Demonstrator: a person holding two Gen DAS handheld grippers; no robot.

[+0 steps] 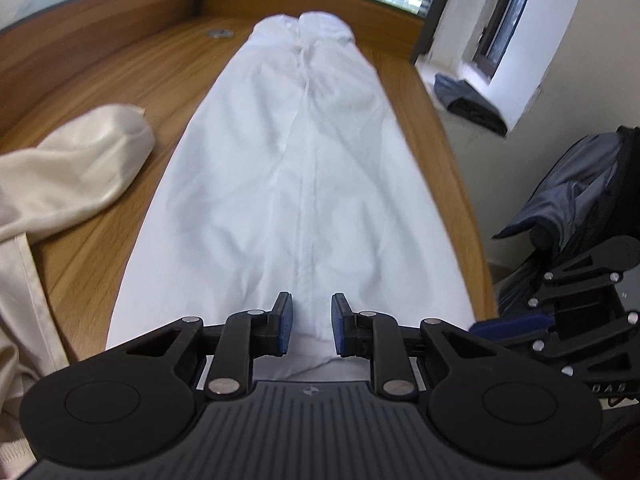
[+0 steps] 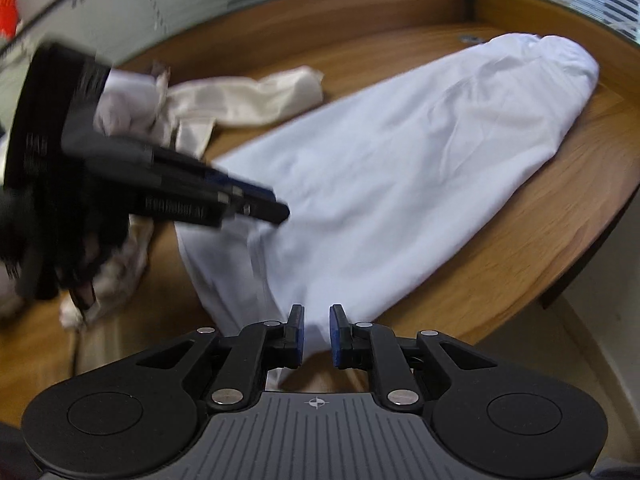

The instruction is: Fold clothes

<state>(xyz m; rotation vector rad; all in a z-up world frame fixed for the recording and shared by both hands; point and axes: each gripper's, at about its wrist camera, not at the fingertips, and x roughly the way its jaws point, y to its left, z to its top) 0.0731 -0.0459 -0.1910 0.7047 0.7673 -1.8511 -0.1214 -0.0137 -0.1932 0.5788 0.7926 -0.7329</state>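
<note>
A long white garment (image 1: 296, 168) lies flat along the wooden table (image 1: 120, 68), its far end bunched near the back panel. My left gripper (image 1: 311, 322) hovers open over the garment's near end, white cloth showing in the gap between the blue pads. My right gripper (image 2: 317, 332) is open too, at the near corner of the same white garment (image 2: 400, 184) by the table's front edge. The left gripper (image 2: 272, 208) appears blurred in the right wrist view, its tips over the garment's near hem. Part of the right gripper (image 1: 516, 326) shows just off the garment's right corner.
A crumpled cream garment (image 1: 76, 168) lies left of the white one, seen again as the cream garment (image 2: 248, 100). A metal grommet (image 1: 219, 33) sits at the table's back. Beyond the right table edge are a dark bag (image 1: 580, 192) and dark cloth (image 1: 468, 100) on a sill.
</note>
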